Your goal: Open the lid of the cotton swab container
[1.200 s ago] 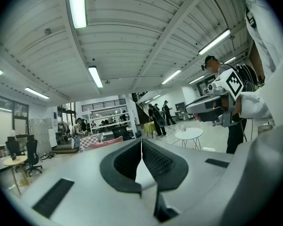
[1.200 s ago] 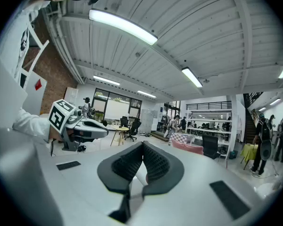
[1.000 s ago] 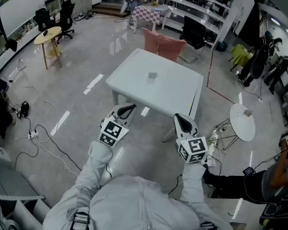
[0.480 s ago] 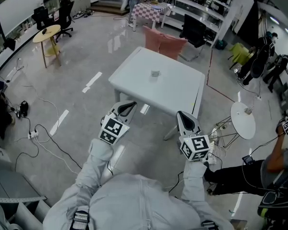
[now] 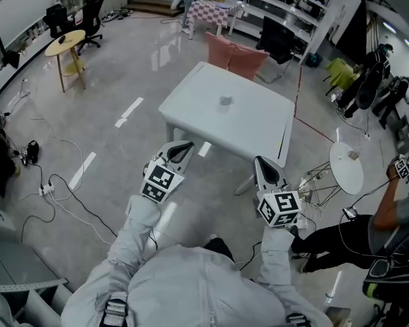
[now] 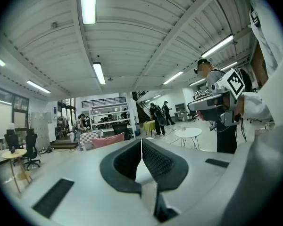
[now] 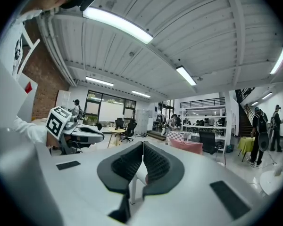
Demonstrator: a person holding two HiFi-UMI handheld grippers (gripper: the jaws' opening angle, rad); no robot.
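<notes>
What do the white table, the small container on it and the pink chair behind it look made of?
The white table has a smooth, matte white top, probably laminate or plastic: even colour, only soft glare. The container is too small to be sure of; greyish, perhaps clear plastic. The pink chair looks fabric-upholstered: dull, soft-edged, no shine.

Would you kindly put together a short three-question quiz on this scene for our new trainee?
1. True or false: the left gripper is shut on the cotton swab container.
2. Multiple choice: the cotton swab container stands on A) the round yellow table, B) the white square table, C) the pink chair.
3. Fill in: the jaws of the right gripper are ____, with nothing between them.

Key: 1 false, its jaws are shut on nothing and it is short of the white square table; 2 B; 3 shut.
</notes>
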